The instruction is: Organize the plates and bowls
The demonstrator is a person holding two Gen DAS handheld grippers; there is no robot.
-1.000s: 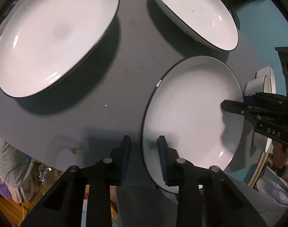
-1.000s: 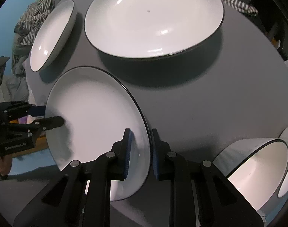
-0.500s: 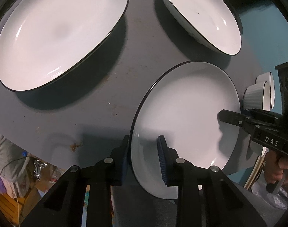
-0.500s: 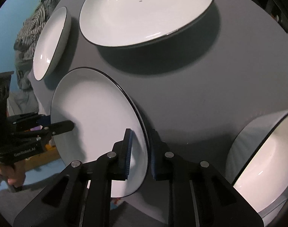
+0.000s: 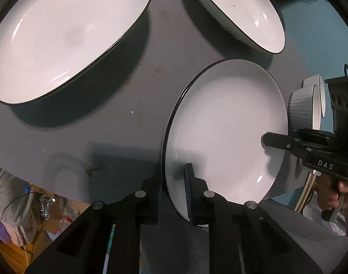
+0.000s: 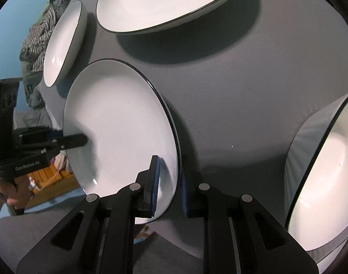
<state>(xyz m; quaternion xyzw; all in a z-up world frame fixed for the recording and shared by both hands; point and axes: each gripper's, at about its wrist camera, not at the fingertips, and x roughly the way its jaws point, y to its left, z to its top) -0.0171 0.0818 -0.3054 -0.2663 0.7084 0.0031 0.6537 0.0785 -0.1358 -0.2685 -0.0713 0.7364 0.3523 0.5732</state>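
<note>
A: I have the left tongs (image 5: 175, 188) straddling the rim of the small plate (image 5: 226, 132) at its 7 o'clock edge. The jaws are closing, with the blue pad (image 5: 188, 189) lying on the white face and the other finger behind the rim. From this view I read the pads as pressing the rim.

B: And the right tongs (image 6: 169, 185)?

A: In my right wrist view they sit on the same small plate (image 6: 119, 137), at its 5 o'clock edge. The jaws are nearly together, 1 pad on the white face, 1 behind the black rim, so they are clamped on it. From the left wrist view I see the right tongs (image 5: 265, 139) reaching in from 3 o'clock, with a hand (image 5: 338, 196) on the grip.

B: Where does the plate sit?

A: Over the near edge of the grey table (image 5: 128, 86), tilted. I cannot tell whether its far rim touches the tabletop.

B: What else is on the table?

A: A large plate (image 5: 66, 34) at 10 o'clock and a deep plate (image 5: 247, 9) at 1 o'clock in the left view, both apart from the held one. 2 ribbed white cups (image 5: 304, 107) stand at 3 o'clock, just beyond the small plate. In the right view, a big bowl (image 6: 325, 178) lies at 4 o'clock.
</note>
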